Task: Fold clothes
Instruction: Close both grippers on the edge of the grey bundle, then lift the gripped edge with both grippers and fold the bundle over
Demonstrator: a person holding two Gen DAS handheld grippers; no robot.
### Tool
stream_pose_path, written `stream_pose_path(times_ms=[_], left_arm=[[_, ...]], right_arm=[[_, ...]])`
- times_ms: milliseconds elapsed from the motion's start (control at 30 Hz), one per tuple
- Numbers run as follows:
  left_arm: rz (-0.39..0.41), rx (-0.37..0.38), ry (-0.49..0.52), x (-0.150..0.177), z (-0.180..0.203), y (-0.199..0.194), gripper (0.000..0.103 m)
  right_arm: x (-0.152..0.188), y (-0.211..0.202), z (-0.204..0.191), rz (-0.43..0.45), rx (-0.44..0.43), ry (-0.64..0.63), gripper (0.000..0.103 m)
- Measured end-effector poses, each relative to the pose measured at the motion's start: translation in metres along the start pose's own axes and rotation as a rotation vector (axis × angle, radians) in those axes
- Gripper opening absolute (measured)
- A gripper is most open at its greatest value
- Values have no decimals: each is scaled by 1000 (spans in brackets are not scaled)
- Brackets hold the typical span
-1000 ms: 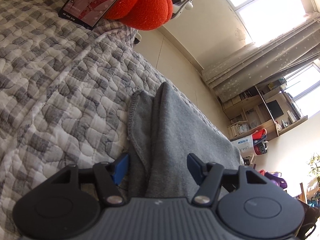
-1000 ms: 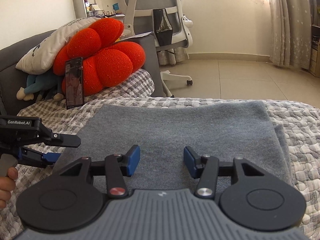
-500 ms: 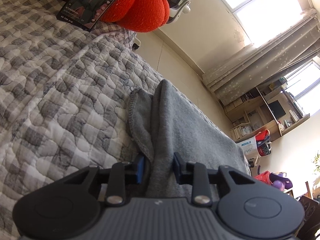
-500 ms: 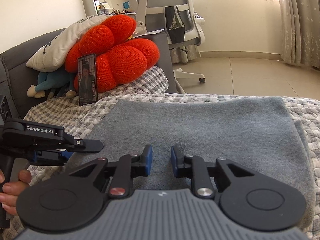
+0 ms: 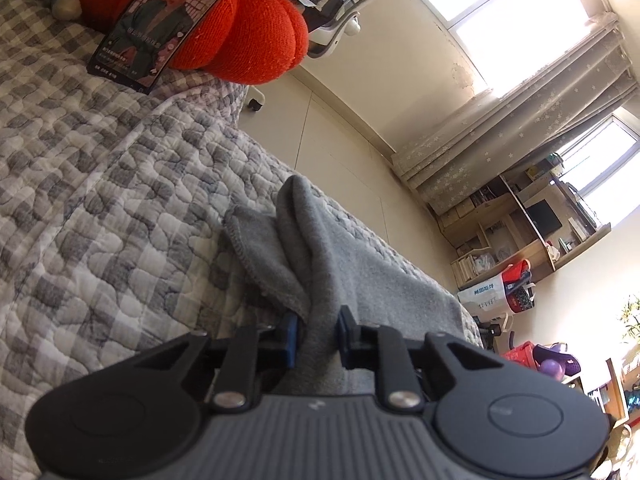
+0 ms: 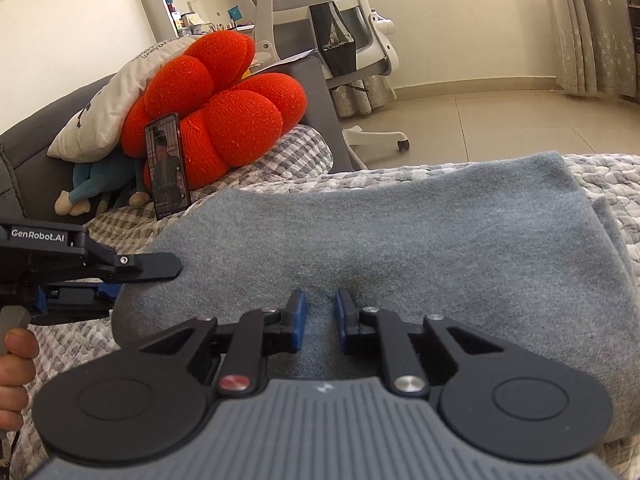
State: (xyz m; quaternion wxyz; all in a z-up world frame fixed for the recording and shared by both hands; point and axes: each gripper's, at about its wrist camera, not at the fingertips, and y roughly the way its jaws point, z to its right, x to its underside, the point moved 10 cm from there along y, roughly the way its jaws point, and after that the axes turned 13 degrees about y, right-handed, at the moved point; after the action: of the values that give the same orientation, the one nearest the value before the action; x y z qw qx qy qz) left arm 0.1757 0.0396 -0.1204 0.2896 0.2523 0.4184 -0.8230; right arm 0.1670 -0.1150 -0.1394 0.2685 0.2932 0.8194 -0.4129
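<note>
A grey garment (image 5: 360,280) lies folded on a grey-checked quilt (image 5: 100,208). My left gripper (image 5: 318,334) has its jaws closing on the garment's left edge; a ridge of cloth is pinched between the blue pads and lifted slightly. In the right wrist view the garment (image 6: 400,232) spreads wide across the bed. My right gripper (image 6: 320,316) has its jaws closing on the near edge, with a small bunch of cloth between its pads. The left gripper (image 6: 104,276) shows at the garment's left corner, held by a hand (image 6: 12,360).
A red knitted cushion (image 6: 224,116) with a phone (image 6: 166,168) propped against it sits at the head of the bed, beside a white pillow (image 6: 104,108) and a blue plush toy (image 6: 92,188). An office chair (image 6: 320,20) stands on the tiled floor (image 6: 500,120) beyond.
Both pairs of jaws have narrowed from wide apart onto the grey cloth. The left gripper has risen a little, drawing the garment's edge up with it.
</note>
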Motion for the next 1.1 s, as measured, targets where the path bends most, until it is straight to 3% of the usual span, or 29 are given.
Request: stream_pose_path(times_ms=[167,267,467,633,900,1000,1100], left_arm=[[-11,-10,94,-10,34,3,19],[-18,-9,144,-14,57,8,19],[-47,-5,251,-13,101,28,19],[-89,1,325,0,130,50,18],[-158,-17,412,27,150,82,20],[-155,-11,435,30,155,84,24],[-151,5,454,32,162,81,36]], right_arm=[[-8,-6,7,-18,-71,136,18],[-15,-14,14,-22,-131,242,26],[-33,-36,45,15,-271,534,26],[-46,-57,76,73,-318,681,31],[-48,-69,103,97,-396,832,33],[-51,-70,105,99,-403,838,36],[-54,-70,106,98,-412,847,38]])
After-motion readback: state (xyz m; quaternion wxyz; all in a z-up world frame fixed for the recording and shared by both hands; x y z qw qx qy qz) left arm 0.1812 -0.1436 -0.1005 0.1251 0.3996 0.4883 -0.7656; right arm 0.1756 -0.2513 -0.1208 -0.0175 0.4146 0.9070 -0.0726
